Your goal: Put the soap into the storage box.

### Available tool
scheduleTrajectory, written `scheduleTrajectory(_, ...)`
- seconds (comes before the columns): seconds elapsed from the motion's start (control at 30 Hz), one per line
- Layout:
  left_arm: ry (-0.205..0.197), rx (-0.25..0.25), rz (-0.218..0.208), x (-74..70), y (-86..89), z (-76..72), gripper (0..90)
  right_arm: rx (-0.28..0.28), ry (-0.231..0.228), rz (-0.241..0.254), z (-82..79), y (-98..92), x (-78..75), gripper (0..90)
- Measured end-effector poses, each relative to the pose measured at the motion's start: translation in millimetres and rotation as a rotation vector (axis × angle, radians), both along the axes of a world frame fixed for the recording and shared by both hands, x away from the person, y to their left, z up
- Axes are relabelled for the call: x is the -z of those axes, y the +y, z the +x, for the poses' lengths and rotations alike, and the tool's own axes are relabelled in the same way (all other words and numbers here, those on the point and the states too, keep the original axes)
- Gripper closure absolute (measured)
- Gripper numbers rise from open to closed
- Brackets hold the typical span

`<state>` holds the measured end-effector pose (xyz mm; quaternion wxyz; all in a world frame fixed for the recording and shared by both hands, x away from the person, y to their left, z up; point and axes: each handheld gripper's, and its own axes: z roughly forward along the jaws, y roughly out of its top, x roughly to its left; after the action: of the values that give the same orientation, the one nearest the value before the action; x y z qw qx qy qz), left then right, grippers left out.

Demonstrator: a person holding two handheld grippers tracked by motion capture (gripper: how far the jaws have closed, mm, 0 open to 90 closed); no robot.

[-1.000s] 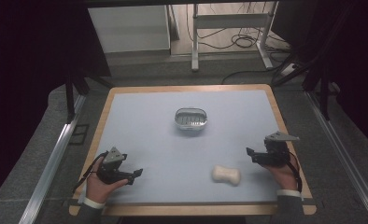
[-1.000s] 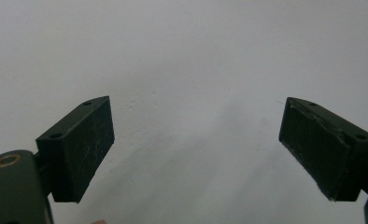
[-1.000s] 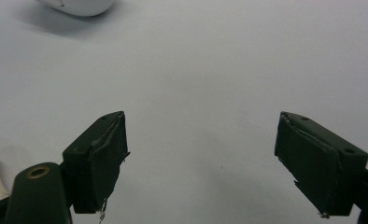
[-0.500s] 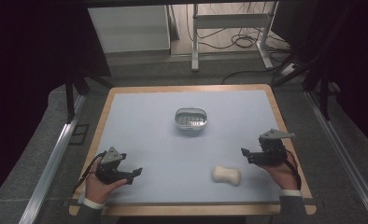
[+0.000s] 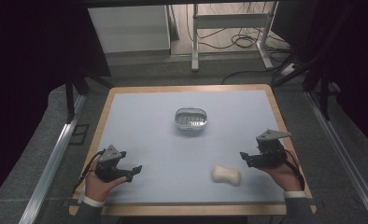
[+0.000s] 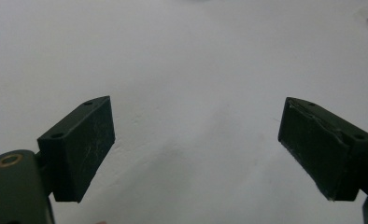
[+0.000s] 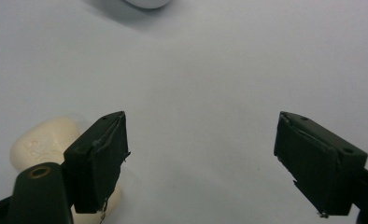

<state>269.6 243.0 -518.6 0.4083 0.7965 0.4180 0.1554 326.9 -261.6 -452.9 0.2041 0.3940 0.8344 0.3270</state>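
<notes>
The pale blue-grey surface (image 5: pixel 154 126) looks like a smooth matt sheet with a light wooden edge around it; the small oval metal tin (image 5: pixel 190 119) has a dull silvery shine with ribbing inside; the cream-coloured waxy bar of soap (image 5: pixel 226 175) looks matt and smooth, faintly embossed in the right gripper view; the right hand-held gripper (image 7: pixel 198 161) is matt black plastic with scuffed, scratched pads, same on the left hand-held gripper (image 6: pixel 196 149).
</notes>
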Motion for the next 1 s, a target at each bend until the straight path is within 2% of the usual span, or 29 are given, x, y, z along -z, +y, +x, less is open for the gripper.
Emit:
scheduleTrajectory(0.4, 0.002, -0.003, -0.002, -0.1, 0.9, 0.2, 11.1, -0.030, 0.026, -0.034, -0.2, 5.3, 1.2, 19.2)
scheduleTrajectory(0.63, 0.003, -0.001, -0.001, 0.0, 0.9, 0.1, 11.2, -0.088, 0.055, -0.099, -1.7, 19.2, 1.0, 21.0)
scheduleTrajectory(1.0, 0.010, 0.003, 0.004, 1.4, -0.9, 0.6, 11.1, -0.159, 0.107, -0.141, -3.6, 38.2, 7.9, 23.1)
